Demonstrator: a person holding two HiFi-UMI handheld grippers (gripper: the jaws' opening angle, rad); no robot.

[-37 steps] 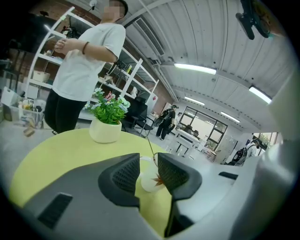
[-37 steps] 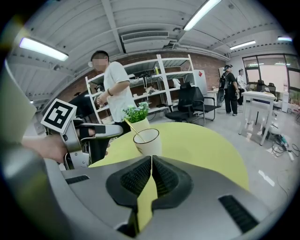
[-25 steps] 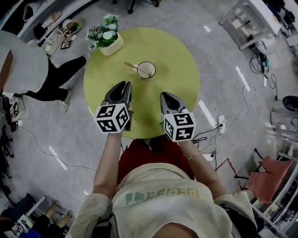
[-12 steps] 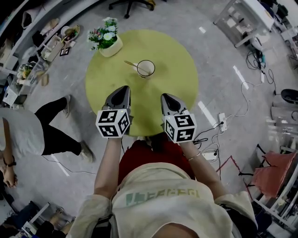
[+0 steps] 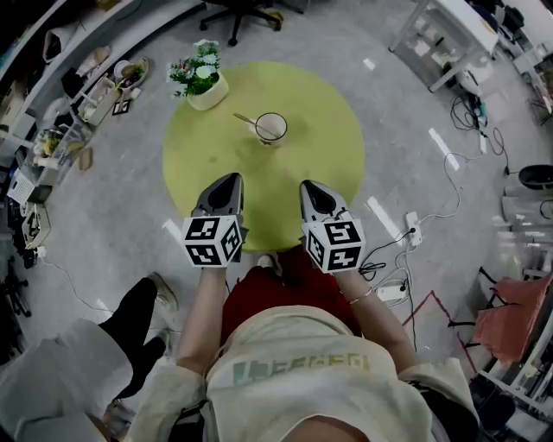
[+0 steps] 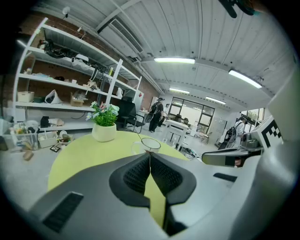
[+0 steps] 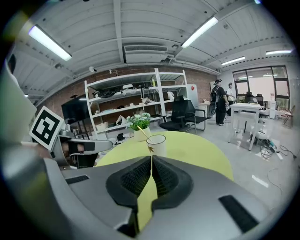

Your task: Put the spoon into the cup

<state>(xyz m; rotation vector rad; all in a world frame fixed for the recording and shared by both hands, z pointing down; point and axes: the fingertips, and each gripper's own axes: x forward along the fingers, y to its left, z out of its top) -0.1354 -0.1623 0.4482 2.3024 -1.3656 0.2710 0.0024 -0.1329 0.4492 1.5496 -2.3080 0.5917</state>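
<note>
**Spoon in the cup, both grippers closed and empty at the near edge**

The grey floor (image 5: 415, 104) fills most of the head view, crossed by loose cables and a white power strip (image 5: 406, 231) on the right. At its middle stands a round, yellow-green counter (image 5: 320, 147). The person holding the grippers stands at the counter's near edge, in a pale shirt (image 5: 302, 371). A second person (image 5: 78, 380) in a light top and dark trousers is on the floor at the lower left, well apart from the counter. A black office chair (image 5: 238, 10) stands beyond the counter's far side.

The left gripper (image 5: 226, 179) and the right gripper (image 5: 309, 185) are held side by side over the near part of the counter, both pointing toward the far side, each with its marker cube toward the person. In the left gripper view the two ribbed pads meet at the tips with nothing between them. The right gripper view shows the same: jaws closed together, holding nothing. Both are well apart from the cup.

A white pot of green and white flowers (image 5: 206, 85) sits at the counter's far left edge. Near it, toward the centre, stands the white cup (image 5: 271, 128), upright. The spoon (image 5: 243, 120) is in the cup: its bowl end is inside, and its thin handle leans over the rim toward the flower pot.
</note>
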